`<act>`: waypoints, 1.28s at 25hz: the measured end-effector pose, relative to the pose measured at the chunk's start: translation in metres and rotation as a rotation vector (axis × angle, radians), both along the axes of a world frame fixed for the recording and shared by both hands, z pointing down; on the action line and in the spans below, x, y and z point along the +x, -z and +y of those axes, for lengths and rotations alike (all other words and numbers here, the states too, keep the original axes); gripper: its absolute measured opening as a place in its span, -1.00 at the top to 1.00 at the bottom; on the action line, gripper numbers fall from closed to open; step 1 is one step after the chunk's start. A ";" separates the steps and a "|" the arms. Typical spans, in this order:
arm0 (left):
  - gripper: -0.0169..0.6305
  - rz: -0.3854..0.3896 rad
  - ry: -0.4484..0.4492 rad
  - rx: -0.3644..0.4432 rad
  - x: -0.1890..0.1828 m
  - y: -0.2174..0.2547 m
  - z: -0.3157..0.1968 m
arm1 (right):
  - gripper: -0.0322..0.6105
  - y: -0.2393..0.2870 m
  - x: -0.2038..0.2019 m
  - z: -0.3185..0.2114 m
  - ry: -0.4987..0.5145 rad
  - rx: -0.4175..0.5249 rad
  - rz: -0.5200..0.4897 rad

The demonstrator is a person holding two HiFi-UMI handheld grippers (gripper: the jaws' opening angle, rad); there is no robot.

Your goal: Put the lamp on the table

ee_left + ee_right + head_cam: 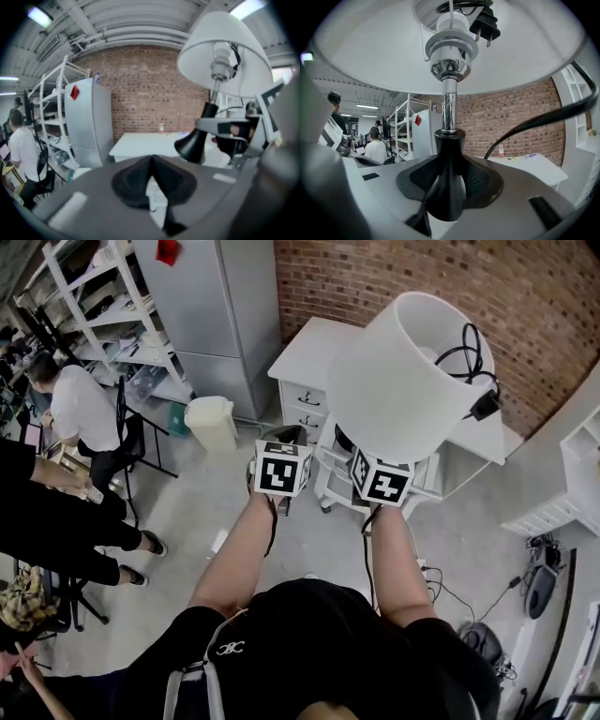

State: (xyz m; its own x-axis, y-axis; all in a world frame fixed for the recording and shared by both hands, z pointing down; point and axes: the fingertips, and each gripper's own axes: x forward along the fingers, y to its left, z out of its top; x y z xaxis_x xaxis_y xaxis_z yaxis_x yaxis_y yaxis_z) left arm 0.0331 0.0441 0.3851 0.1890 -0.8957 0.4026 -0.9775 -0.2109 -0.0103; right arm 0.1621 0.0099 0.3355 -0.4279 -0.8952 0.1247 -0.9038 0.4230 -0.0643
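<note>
Lamp (403, 381) up in the air, on the near side of the white table (305, 348), not set down yet. Pinched at its black foot (447, 178) by the right gripper (449, 187), jaws pressed on both sides of it. White shade (370, 56) tilted, with the black cord (469, 348) and plug (486, 23) tucked inside. Left gripper (151, 180) just beside the lamp, jaws pressed together on nothing.

Table top mostly bare, front edge turned toward the grippers, back edge against the brick wall (422, 277). Small bottle (161, 126) at that back edge. Open grey floor (206, 512) between the person and the table. White bin (211, 423) to the left of the table, next to a tall grey cabinet (220, 306). White shelves (94, 296) further left, with people sitting near them, well apart from the lamp.

Black and white square markers (281, 474) on both grippers. Red diamond sticker (75, 92) on the cabinet, no words to read. Small white logo (230, 648) on the person's black shirt, too small to read.
</note>
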 end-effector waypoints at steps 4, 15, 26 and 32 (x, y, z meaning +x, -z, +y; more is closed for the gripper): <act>0.95 0.010 0.022 -0.020 0.000 -0.008 -0.023 | 0.44 -0.005 0.004 -0.027 0.011 -0.017 -0.003; 0.95 0.025 0.000 -0.060 -0.014 -0.033 -0.062 | 0.44 -0.025 -0.017 -0.068 0.016 -0.024 -0.001; 0.95 0.050 -0.040 -0.050 -0.074 -0.040 -0.145 | 0.44 -0.029 -0.076 -0.147 -0.029 -0.014 0.041; 0.95 0.044 -0.097 -0.044 -0.130 -0.036 -0.210 | 0.44 -0.019 -0.119 -0.208 -0.101 -0.006 0.015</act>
State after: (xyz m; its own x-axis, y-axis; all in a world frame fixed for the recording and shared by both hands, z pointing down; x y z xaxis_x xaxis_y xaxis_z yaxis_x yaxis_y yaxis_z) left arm -0.0967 -0.1659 0.4213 0.2926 -0.8538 0.4306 -0.9516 -0.3041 0.0438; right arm 0.0430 -0.1976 0.3545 -0.3335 -0.9329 0.1357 -0.9428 0.3293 -0.0524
